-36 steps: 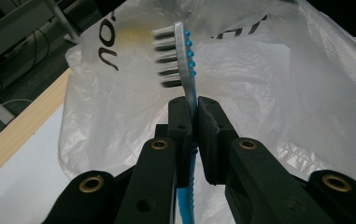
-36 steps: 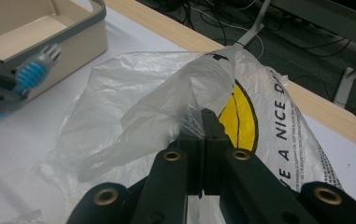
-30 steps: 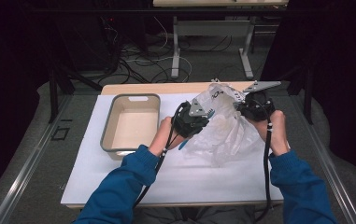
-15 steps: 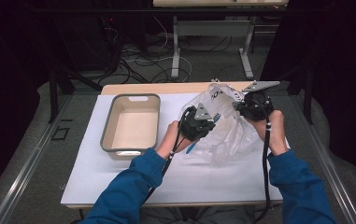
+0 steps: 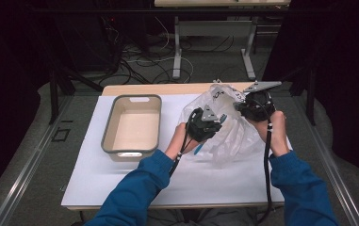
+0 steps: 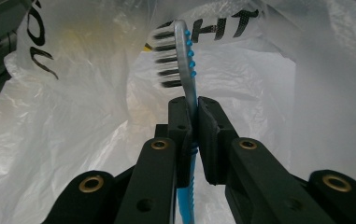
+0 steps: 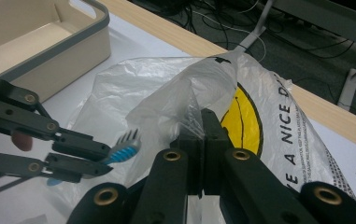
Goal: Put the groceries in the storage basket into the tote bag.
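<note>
While the bag is held open, a toothbrush goes in.

Nearest, the left gripper pinches a blue toothbrush by its handle, bristle head forward at the mouth of the plastic bag. Just beyond, the right gripper is pressed together on the bag's upper edge, lifting it off the white table. Judging by this, the brush should enter head first, deep past the rim, before letting go. Farther left sits an empty bin.
</note>
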Motion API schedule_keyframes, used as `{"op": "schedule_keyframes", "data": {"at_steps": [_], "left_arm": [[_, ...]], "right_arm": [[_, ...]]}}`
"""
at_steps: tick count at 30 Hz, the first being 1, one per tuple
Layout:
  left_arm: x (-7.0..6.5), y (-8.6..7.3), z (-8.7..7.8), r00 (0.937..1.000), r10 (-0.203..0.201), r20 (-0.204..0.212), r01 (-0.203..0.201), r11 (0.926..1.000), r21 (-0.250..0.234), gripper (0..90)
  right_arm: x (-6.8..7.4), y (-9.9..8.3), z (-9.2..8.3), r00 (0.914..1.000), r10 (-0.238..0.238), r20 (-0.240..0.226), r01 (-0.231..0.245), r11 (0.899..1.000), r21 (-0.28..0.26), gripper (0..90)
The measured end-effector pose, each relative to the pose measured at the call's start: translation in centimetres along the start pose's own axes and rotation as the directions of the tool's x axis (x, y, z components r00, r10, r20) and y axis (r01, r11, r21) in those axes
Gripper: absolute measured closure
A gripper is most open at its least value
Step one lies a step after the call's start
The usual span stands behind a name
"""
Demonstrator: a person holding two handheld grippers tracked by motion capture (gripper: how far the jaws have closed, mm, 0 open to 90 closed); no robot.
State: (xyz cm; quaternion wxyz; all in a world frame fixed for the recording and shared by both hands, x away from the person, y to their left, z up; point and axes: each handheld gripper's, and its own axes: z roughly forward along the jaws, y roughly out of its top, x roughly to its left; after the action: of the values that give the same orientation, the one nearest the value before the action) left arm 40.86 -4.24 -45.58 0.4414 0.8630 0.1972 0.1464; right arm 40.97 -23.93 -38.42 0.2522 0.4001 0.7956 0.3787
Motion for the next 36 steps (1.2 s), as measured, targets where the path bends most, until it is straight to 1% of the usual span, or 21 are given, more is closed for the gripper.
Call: {"op": "schedule_keyframes", "data": {"at_steps": [1,2,4,5,8,10,11,12,13,15,17,19,21,23,24,25,28,29,30,34,36], "left_arm": [[-0.1,0.0,0.2,1.0000,-0.006,0.003,0.006,1.0000,0.004,84.4],[0.0,0.0,0.3,1.0000,0.002,0.001,-0.002,1.0000,0.005,84.4],[0.1,0.1,0.5,1.0000,0.004,-0.001,-0.004,1.0000,0.000,84.4],[0.0,0.1,0.7,1.0000,-0.005,0.003,0.005,1.0000,0.002,84.4],[0.2,0.2,1.0,0.9999,0.007,-0.008,-0.007,1.0000,-0.002,84.4],[0.2,0.3,1.3,1.0000,-0.005,-0.004,0.005,1.0000,-0.005,84.4],[0.3,0.3,1.5,0.9999,0.003,-0.015,-0.003,1.0000,-0.008,84.4],[0.4,0.3,1.6,0.9999,-0.005,-0.012,0.005,1.0000,-0.009,84.4],[0.5,0.4,1.7,0.9999,0.001,-0.014,-0.001,1.0000,-0.008,84.4],[0.6,0.4,2.1,0.9998,-0.009,-0.019,0.009,0.9999,-0.013,84.4],[0.7,0.5,2.4,0.9996,-0.018,-0.023,0.017,0.9995,-0.026,84.4],[0.8,0.6,2.6,0.9996,-0.011,-0.027,0.011,0.9998,-0.017,84.4],[0.9,0.7,3.0,0.9994,-0.014,-0.032,0.013,0.9994,-0.031,84.4],[1.1,0.8,3.2,0.9993,-0.009,-0.037,0.008,0.9998,-0.018,84.4],[1.1,0.9,3.4,0.9990,-0.019,-0.041,0.018,0.9994,-0.029,84.3],[1.2,1.0,3.6,0.9989,-0.019,-0.044,0.017,0.9992,-0.037,84.3],[1.3,1.2,4.1,0.9987,-0.022,-0.046,0.021,0.9992,-0.035,84.3],[1.3,1.4,4.2,0.9984,-0.027,-0.050,0.026,0.9991,-0.033,84.3],[1.4,1.4,4.4,0.9982,-0.018,-0.058,0.016,0.9992,-0.038,84.3],[1.5,1.7,4.8,0.9970,-0.034,-0.070,0.031,0.9986,-0.044,84.3],[1.7,1.7,5.0,0.9960,-0.030,-0.084,0.026,0.9987,-0.043,84.3]], "right_arm": [[0.0,0.0,0.0,1.0000,-0.001,-0.001,0.001,1.000,-0.001,90.0],[0.0,0.0,0.0,1.0000,-0.006,0.001,0.006,1.000,-0.004,90.0],[0.0,0.0,0.1,1.0000,-0.007,-0.003,0.007,1.000,-0.003,90.0],[0.0,0.0,0.1,1.0000,-0.007,-0.002,0.007,1.000,-0.005,90.0],[0.0,0.0,0.1,1.0000,-0.008,-0.003,0.008,1.000,-0.005,90.0],[0.1,0.0,0.1,1.0000,-0.005,-0.005,0.005,1.000,-0.004,90.0],[0.0,0.0,0.1,1.0000,-0.005,-0.005,0.005,1.000,-0.005,90.0],[0.0,0.0,0.1,1.0000,-0.003,-0.004,0.003,1.000,-0.005,90.0],[0.0,-0.1,0.1,1.0000,-0.002,-0.005,0.002,1.000,-0.005,90.0],[0.1,0.0,0.1,0.9999,0.007,-0.010,-0.007,1.000,-0.008,90.0],[0.1,0.0,0.1,1.0000,0.006,-0.008,-0.006,1.000,-0.009,90.0],[0.1,-0.1,0.1,1.0000,0.000,-0.006,0.000,1.000,-0.012,90.0],[0.0,-0.1,0.0,0.9999,0.003,-0.013,-0.003,1.000,-0.013,90.0],[0.0,-0.1,0.0,0.9999,0.003,-0.013,-0.003,1.000,-0.015,90.0],[0.0,-0.1,0.1,0.9999,0.000,-0.011,0.000,1.000,-0.018,90.0],[0.0,-0.1,0.1,0.9999,0.003,-0.013,-0.004,1.000,-0.017,90.0],[0.0,-0.1,0.0,0.9999,0.004,-0.016,-0.004,1.000,-0.015,90.0],[0.0,-0.1,0.0,0.9999,0.001,-0.017,-0.001,1.000,-0.017,90.0],[0.0,-0.1,0.0,0.9999,0.001,-0.013,-0.002,1.000,-0.017,90.0],[-0.2,-0.2,-0.1,0.9999,0.005,-0.011,-0.006,1.000,-0.021,90.0],[-0.2,-0.3,-0.2,0.9999,0.008,-0.012,-0.008,1.000,-0.022,90.0]]}}
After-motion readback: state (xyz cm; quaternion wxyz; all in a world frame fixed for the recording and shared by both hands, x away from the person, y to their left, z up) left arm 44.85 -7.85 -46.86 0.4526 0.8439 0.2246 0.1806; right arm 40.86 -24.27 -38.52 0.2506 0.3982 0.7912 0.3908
